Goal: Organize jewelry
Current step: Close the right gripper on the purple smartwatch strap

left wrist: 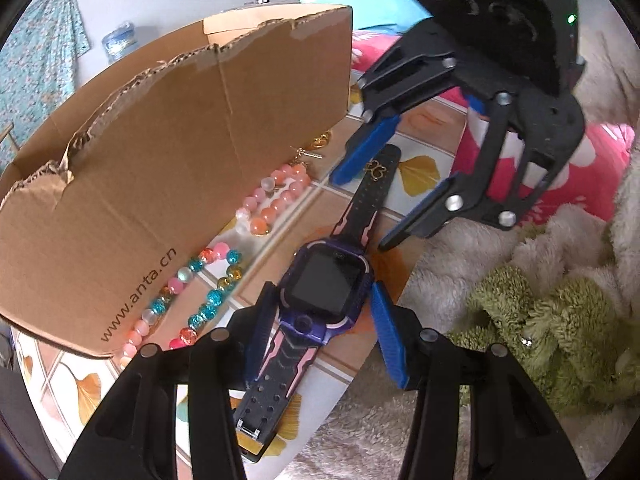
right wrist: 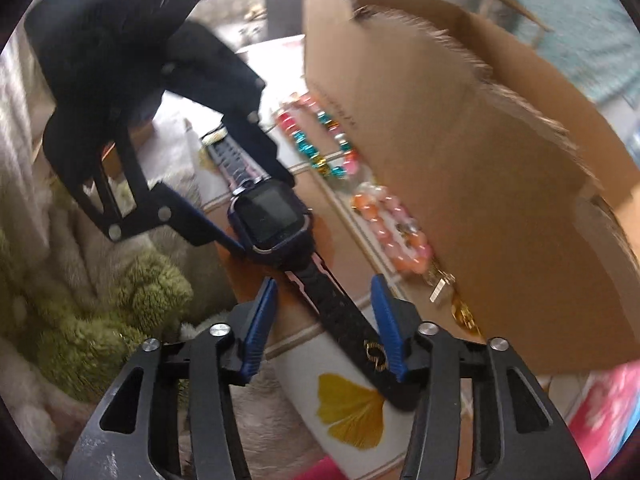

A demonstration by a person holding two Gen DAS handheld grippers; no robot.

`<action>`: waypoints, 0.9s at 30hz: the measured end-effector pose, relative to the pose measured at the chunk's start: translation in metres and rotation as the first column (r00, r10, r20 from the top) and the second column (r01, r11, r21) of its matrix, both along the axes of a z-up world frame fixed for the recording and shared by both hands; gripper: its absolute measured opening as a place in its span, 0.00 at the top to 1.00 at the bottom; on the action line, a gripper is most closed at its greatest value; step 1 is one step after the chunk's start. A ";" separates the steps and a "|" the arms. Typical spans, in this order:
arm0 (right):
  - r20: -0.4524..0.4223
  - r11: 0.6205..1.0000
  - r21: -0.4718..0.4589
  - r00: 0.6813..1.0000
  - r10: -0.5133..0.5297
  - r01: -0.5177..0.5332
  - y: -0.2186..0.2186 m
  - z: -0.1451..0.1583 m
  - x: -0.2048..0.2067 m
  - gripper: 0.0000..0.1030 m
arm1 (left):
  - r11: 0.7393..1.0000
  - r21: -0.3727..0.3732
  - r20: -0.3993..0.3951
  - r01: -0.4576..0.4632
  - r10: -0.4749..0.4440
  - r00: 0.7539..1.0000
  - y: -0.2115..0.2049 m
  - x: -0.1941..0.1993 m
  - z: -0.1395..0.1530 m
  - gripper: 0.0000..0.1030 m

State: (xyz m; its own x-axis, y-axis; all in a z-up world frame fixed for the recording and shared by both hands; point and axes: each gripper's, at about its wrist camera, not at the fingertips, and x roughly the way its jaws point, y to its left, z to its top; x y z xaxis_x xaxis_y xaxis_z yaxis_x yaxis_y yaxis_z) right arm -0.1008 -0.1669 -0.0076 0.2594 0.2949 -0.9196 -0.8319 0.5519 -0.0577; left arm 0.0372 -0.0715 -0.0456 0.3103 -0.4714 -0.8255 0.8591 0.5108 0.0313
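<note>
A purple and black smartwatch lies flat on the tiled tabletop, also in the right wrist view. My left gripper is open, its blue fingers on either side of the watch body. My right gripper is open over the far strap end, where a small gold earring rests; it appears across the watch in the left view. A pink-orange bead bracelet and a blue-pink bead bracelet lie beside the torn cardboard box. Gold earrings lie near the box corner.
The box stands along one side of the watch. Fluffy white fabric and a green plush item lie on the other side. Pink printed cloth is behind the right gripper.
</note>
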 end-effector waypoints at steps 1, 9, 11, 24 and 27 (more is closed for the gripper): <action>-0.012 1.000 0.010 1.000 0.023 -0.023 0.002 -0.001 0.004 0.63 | 1.000 -0.003 -0.005 0.002 -0.002 1.000 -0.002 0.000 -0.001 0.54; -0.073 0.997 0.040 0.995 0.062 -0.060 -0.003 -0.002 0.022 0.74 | 0.998 0.021 -0.039 -0.059 0.060 0.997 0.018 0.009 -0.001 0.54; -0.074 0.997 0.040 0.995 0.067 -0.064 -0.005 -0.001 0.023 0.74 | 0.997 0.035 -0.045 -0.072 0.074 0.996 0.024 0.008 0.000 0.54; -0.062 0.998 0.065 0.998 0.019 -0.015 -0.002 0.002 0.029 0.76 | 0.996 0.035 -0.046 -0.079 0.081 0.996 0.033 0.016 -0.001 0.57; -0.040 0.998 0.061 0.999 0.003 -0.001 -0.003 0.005 0.028 0.76 | 0.996 0.032 -0.044 -0.080 0.081 0.996 0.032 0.018 0.000 0.59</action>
